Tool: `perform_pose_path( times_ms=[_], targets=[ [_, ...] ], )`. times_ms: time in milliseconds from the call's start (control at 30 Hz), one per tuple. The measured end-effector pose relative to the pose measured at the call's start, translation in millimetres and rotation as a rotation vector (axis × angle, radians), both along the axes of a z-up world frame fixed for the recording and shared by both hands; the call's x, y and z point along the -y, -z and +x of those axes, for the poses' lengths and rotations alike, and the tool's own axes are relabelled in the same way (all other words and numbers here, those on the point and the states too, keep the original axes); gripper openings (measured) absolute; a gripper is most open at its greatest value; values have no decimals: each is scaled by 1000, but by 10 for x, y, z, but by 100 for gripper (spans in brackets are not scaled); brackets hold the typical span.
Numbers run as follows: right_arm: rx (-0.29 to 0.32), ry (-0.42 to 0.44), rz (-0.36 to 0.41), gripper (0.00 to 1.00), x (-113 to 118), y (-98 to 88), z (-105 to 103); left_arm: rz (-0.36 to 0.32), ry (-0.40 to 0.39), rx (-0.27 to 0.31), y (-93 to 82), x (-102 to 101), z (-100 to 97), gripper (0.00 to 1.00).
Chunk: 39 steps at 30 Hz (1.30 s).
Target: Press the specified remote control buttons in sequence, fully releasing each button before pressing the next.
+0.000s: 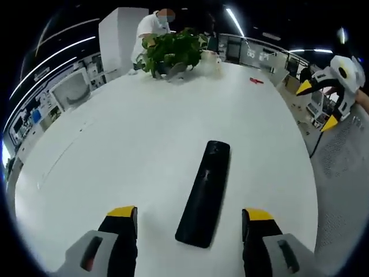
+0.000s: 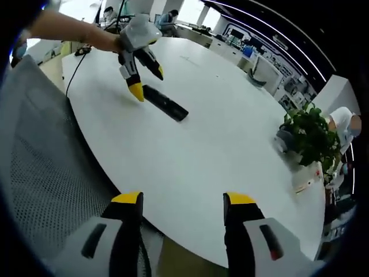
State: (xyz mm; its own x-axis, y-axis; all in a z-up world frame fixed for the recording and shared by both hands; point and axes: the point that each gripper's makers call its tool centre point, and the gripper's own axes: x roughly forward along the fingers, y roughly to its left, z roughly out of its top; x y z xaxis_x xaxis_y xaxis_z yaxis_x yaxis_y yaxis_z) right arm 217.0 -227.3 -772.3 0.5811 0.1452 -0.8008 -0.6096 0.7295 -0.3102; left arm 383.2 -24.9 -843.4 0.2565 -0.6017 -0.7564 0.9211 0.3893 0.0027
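A long black remote control (image 1: 204,193) lies flat on the white table (image 1: 144,133), between and just ahead of my left gripper's (image 1: 190,222) yellow-tipped jaws, which stand wide open around its near end. In the right gripper view the same remote (image 2: 165,103) lies far off on the table (image 2: 213,150), with the left gripper (image 2: 143,79) open just above its near end. My right gripper (image 2: 182,203) hovers open at the table's edge with nothing between its jaws. It also appears at the far right of the left gripper view (image 1: 323,104).
A potted green plant (image 1: 173,52) stands at the table's far end, with a person in white (image 1: 151,32) behind it. A small red object (image 1: 256,81) lies near the far right edge. A grey mesh chair (image 2: 52,167) sits beside the table.
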Motion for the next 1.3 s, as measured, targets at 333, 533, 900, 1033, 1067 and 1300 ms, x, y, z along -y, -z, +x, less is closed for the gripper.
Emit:
perform_pose_path(
  times_ms=[333, 533, 900, 1033, 1067, 1300],
  targets=[
    [2, 2, -9, 58, 14, 0, 4, 14, 13, -22, 85, -29, -6, 64],
    [-2, 1, -15, 57, 17, 5, -2, 4, 15, -28, 71, -30, 2, 53],
    [-3, 0, -18, 57, 18, 7, -2, -10, 18, -10, 57, -95, -27, 31],
    [-6, -4, -21, 57, 16, 12, -7, -21, 23, -2, 51, -87, -55, 29],
    [-7, -5, -23, 57, 17, 14, -9, -23, 24, 0, 51, -87, -61, 29],
    [-5, -1, -23, 57, 24, 13, -5, -22, 57, 6, 64, -51, -119, 24]
  ],
)
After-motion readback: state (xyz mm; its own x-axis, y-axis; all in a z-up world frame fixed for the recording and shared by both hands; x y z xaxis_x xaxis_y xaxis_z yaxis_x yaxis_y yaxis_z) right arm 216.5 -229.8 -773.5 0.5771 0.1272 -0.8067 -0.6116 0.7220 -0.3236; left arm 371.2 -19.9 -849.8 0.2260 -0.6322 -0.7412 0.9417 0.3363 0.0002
